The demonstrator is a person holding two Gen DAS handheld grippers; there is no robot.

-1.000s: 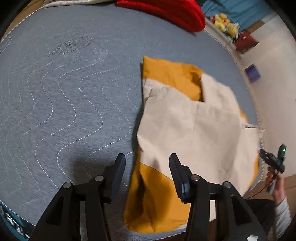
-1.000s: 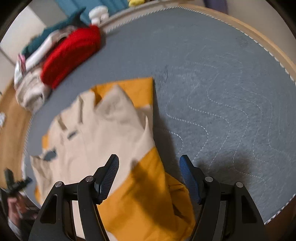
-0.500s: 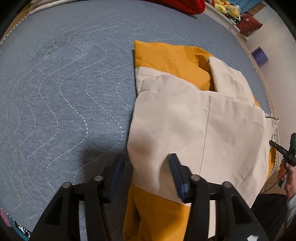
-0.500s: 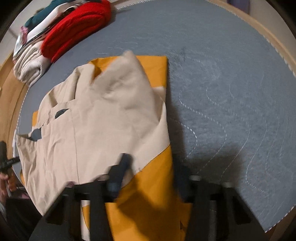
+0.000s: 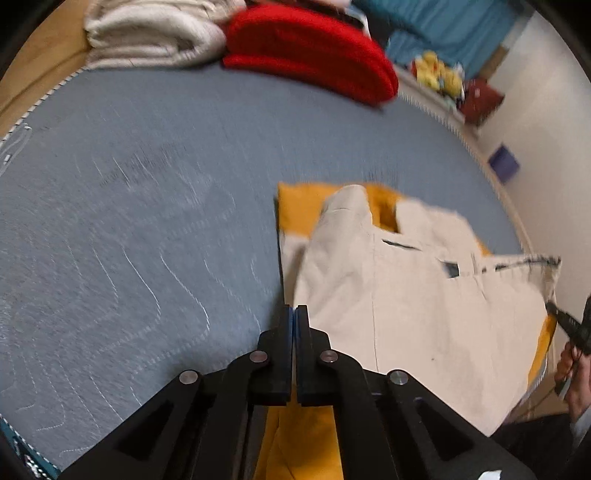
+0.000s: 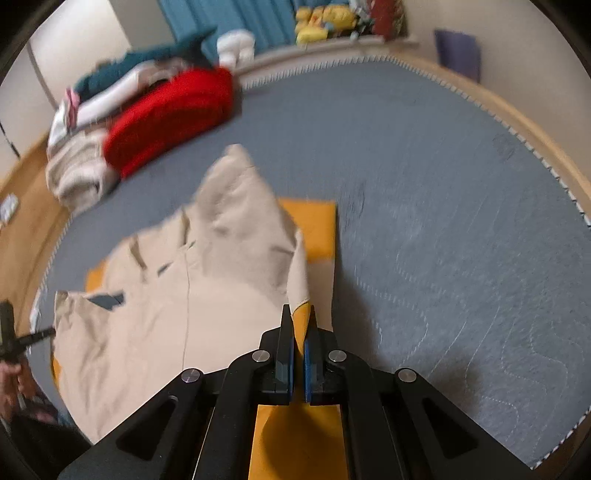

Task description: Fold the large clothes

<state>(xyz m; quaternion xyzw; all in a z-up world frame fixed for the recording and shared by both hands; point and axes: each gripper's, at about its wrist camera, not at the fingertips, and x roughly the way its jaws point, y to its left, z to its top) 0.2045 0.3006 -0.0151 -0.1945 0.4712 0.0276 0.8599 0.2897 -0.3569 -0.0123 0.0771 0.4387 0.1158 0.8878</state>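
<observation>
Right gripper [image 6: 298, 325] was clamped down on the orange edge of the garment [image 6: 221, 266], you could see a wedge of that orange cloth pinched between the blue pads at bottom centre of the right wrist view. Left gripper [image 5: 294, 325] had its jaws fully together too, sitting right on the garment's left edge at bottom centre of its own view. The cloth ran under the fingers, so it looked like it had fabric, but the actual pinch wasn't visible from that angle.

Going big to small: the grey quilted mat [image 5: 129, 221] filled most of both frames. The garment, beige outside with orange lining, lay across the lower right of the left view and centre-left of the right view, half folded already, with its beige part bunched up into a peak. Up top there was a pile of folded stuff, a red knit [image 5: 310, 70] and a cream blanket [image 5: 155, 33] beside it. A person's hand [image 5: 574, 373] with the other gripper peeked in at the right edge of the left view.

My read: grabbing was done and the near edge was just starting to lift. Next they'd need to carry both corners up and over toward the far edge together, keeping it taut so the fold lands square.
</observation>
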